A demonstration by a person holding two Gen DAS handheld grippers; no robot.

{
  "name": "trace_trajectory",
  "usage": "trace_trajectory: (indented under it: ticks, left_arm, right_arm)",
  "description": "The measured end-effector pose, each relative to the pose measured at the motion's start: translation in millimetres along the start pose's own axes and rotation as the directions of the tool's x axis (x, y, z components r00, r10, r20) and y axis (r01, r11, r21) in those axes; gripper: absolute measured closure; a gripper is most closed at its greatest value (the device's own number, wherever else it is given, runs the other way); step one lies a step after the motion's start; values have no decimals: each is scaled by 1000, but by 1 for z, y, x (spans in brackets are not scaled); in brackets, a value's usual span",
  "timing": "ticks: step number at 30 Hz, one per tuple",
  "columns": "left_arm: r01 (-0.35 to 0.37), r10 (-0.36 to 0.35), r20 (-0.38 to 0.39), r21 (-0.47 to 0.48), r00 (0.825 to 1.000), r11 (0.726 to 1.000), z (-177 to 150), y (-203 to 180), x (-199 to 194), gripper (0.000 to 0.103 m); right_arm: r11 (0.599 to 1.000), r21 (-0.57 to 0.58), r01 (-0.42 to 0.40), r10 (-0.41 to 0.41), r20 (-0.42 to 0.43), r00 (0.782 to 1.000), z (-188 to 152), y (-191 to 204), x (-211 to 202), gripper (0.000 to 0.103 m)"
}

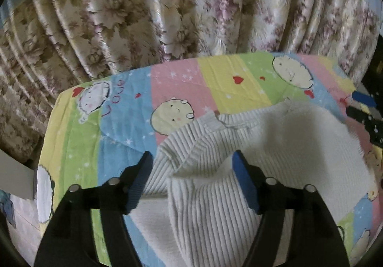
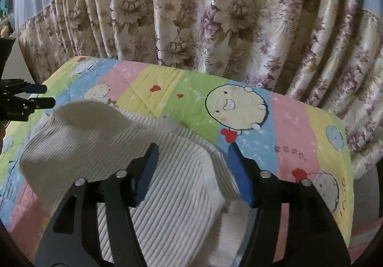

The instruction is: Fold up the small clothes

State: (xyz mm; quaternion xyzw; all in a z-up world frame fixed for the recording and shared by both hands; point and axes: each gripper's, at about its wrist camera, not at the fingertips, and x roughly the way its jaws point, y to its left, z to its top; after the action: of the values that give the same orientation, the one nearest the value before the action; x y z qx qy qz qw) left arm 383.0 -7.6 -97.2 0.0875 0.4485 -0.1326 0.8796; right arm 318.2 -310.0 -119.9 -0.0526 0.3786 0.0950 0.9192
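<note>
A white ribbed knit sweater (image 1: 275, 137) lies rumpled on a pastel cartoon quilt (image 1: 115, 128). My left gripper (image 1: 194, 161) hovers open over its left part, and a raised fold of knit sits between the blue pads without being pinched. In the right wrist view the sweater (image 2: 83, 133) spreads to the left, with a folded ribbed section under my right gripper (image 2: 191, 159), which is also open, straddling the cloth's right edge. Each gripper shows in the other's view: the right gripper (image 1: 352, 102) at the far right, the left gripper (image 2: 47, 94) at the far left.
A floral curtain (image 1: 167, 15) hangs close behind the quilt's far edge and fills the background (image 2: 215, 15). The quilt (image 2: 287, 128) drops off at its rounded corners on both sides. A white panel (image 1: 14, 178) juts in at the lower left.
</note>
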Motion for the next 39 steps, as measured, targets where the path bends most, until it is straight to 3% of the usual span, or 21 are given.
trace_trajectory:
  ticks: [6, 13, 15, 17, 19, 23, 28, 34, 39]
  left_arm:
    - [14, -14, -6, -43, 1000, 999, -47, 3, -21, 27]
    - [61, -73, -99, -117, 992, 991, -102, 3, -5, 29]
    - [69, -78, -88, -103, 993, 992, -107, -3, -6, 30]
    - [37, -43, -90, -65, 995, 997, -108, -9, -6, 42]
    - [21, -25, -97, -41, 995, 999, -109, -14, -5, 50]
    - [-4, 4, -125, 4, 992, 1000, -115, -18, -6, 66]
    - [-45, 57, -143, 86, 988, 995, -118, -27, -13, 73]
    - [-69, 87, -151, 121, 985, 990, -127, -32, -14, 73]
    - [-105, 126, -136, 151, 983, 983, -131, -38, -8, 68]
  right_arm:
    - [997, 61, -57, 58, -18, 998, -46, 5, -31, 40]
    - [983, 159, -88, 98, -56, 994, -96, 10, -46, 41]
    - [980, 185, -72, 89, -86, 992, -103, 9, -41, 57]
    - [980, 195, -45, 69, -116, 991, -109, 10, -36, 69]
    - [972, 222, -75, 102, -112, 989, -111, 10, -36, 86]
    - [990, 131, -51, 69, -133, 989, -113, 24, -37, 91]
    - [996, -88, -3, -13, -179, 984, -115, 35, -41, 91]
    - [975, -220, 24, -76, -233, 969, -129, 36, -29, 91]
    - [968, -251, 32, -91, -224, 970, -133, 40, -23, 90]
